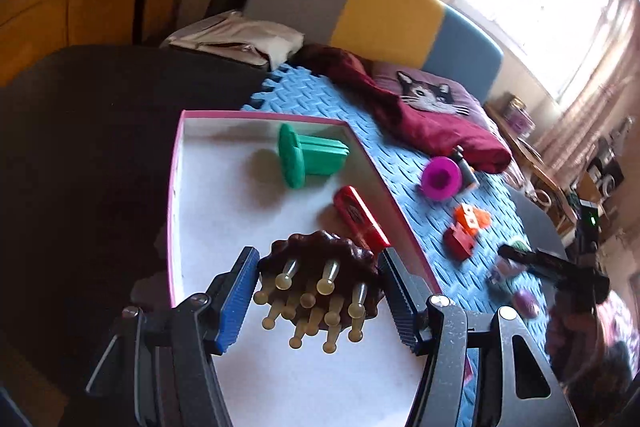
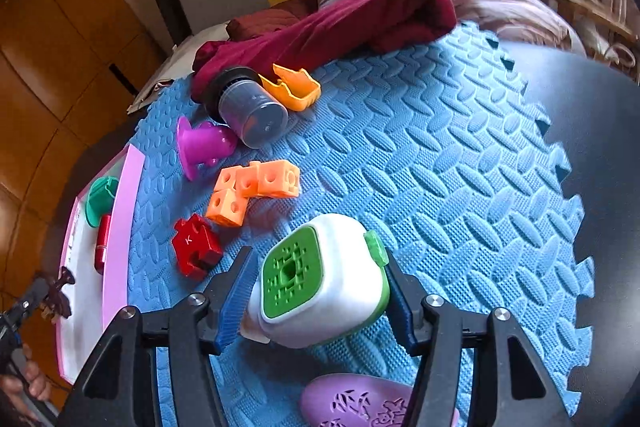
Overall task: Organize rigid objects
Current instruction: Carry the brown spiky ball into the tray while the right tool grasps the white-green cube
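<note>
While we hold a gripper in each hand, the left gripper (image 1: 318, 297) has its two blue pads pressed on the sides of a brown brush (image 1: 320, 267) with pale round-tipped pins. We hold the brush just above the near end of a box (image 1: 176, 187) with a pink rim and a white floor. Inside the box, at the far end, a green toy (image 1: 308, 159) lies on its side. A red toy (image 1: 358, 217) lies against the right wall of the box, near the brush.

The box sits at the left edge of a blue foam mat (image 2: 420, 147). Our right gripper (image 2: 316, 293) is down over the mat, and a white and green cube toy (image 2: 320, 281) sits between its fingers. The left pad looks to touch the cube, but we cannot tell if the right pad touches it.

On the mat to the left of the cube lies a red puzzle piece (image 2: 196, 247). Farther off are orange linked cubes (image 2: 252, 191), a purple toy (image 2: 204, 147), a grey jar (image 2: 250, 111) on its side and an orange scoop (image 2: 292, 87). A dark red cloth (image 2: 340, 23) lies at the far edge of the mat. A purple flat piece (image 2: 360, 403) with cut-out shapes lies at the near edge, under our right gripper
</note>
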Available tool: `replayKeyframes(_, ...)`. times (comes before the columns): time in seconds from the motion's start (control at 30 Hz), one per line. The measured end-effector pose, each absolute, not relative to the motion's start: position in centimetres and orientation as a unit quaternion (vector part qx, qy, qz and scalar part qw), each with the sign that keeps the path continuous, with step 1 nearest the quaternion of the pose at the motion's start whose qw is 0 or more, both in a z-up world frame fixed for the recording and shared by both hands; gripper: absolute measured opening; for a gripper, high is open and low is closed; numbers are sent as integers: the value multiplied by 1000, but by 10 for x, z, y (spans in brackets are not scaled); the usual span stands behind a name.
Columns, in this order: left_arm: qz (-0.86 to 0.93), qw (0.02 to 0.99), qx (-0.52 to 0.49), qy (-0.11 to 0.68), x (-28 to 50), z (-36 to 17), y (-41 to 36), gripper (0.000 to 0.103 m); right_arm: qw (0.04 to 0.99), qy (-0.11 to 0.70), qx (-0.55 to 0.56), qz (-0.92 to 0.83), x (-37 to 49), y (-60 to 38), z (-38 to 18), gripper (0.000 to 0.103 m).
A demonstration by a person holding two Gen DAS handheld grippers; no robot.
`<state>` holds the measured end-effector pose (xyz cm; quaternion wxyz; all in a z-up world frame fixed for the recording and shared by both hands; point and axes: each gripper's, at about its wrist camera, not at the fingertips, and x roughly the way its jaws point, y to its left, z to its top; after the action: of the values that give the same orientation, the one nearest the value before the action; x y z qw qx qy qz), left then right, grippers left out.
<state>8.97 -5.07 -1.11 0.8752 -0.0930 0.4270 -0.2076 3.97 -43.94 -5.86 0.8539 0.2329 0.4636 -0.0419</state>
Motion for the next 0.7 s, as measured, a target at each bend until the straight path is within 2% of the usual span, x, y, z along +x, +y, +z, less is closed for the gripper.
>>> replayKeyframes(0.27, -186, 866, -92, 454, 122, -24, -60, 62, 856, 464, 226, -41, 40, -438, -58, 61)
replayKeyframes(0.6, -170, 872, -76, 453, 157, -33, -85, 62, 859, 463, 216, -38, 41, -436, -58, 62)
replayKeyframes(0.7, -171, 874, -75, 449, 157, -29, -86, 67, 858, 463, 217, -37, 41, -437, -58, 62)
